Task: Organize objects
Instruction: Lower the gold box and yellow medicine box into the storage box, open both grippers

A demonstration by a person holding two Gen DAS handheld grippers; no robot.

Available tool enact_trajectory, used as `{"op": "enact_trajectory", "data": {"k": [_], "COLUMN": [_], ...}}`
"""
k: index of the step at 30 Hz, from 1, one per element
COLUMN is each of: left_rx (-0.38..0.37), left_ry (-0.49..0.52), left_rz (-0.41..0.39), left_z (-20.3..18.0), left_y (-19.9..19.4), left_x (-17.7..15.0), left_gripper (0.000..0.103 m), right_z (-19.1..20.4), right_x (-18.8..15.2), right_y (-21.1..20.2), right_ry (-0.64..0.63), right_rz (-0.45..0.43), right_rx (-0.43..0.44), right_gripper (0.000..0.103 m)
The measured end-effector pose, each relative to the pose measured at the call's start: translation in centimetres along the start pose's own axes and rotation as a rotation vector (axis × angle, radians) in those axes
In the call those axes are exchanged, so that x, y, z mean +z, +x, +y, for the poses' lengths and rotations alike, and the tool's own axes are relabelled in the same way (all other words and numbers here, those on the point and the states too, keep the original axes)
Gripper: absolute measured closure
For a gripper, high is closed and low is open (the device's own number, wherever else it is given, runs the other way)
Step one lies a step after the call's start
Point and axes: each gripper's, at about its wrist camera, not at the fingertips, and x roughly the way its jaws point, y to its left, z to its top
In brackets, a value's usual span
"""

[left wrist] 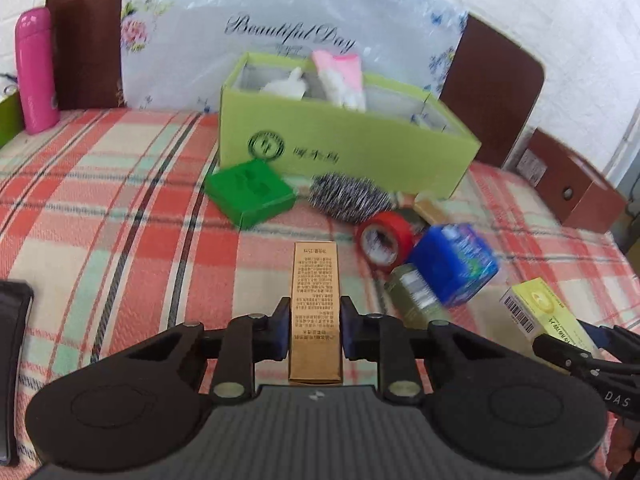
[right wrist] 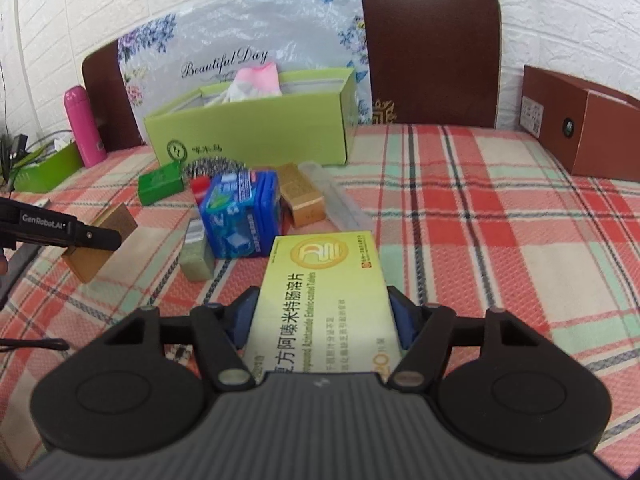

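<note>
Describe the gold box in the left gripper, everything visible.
The gold box is a slim, tall carton that looks like metallic card, its upper face covered in small dark print. The left gripper is shut on it, blue pads pressing its two long sides. It points forward along the fingers, held above the plaid cloth. The right wrist view shows it tilted, clear of the cloth.

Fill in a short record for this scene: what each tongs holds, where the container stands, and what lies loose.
left tongs: shut on gold carton
right tongs: shut on yellow medicine box
container: green open box, at the back of the plaid cloth
loose items: blue pack, red tape roll, small green box, steel scourer
</note>
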Motion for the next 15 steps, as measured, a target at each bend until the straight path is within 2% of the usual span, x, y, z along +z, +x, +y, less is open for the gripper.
{"op": "enact_trajectory", "data": {"k": [7,12,15], "left_rx": [-0.064,-0.099,-0.082], "left_ry": [0.062,0.063,0.049], "left_rz": [-0.138,-0.227,-0.259], "left_z": [-2.3,-4.1,-4.5], "left_y": [-1.7,-0.9,0.6], "left_x": [4.9,9.8,12.8], "left_gripper": [0.079,0.079,0.079], "right_z": [-1.0,-0.3,0.3], "right_x": [4.7,9.6,12.6], "right_y": [-1.5,0.3,2.8], "right_ry": [0.010,-0.028,-0.027], "right_rz": [-0.142,-0.255,-0.300], "right_rx": [0.033,0.052,0.053], "right_gripper": [0.037,0.037,0.037]}}
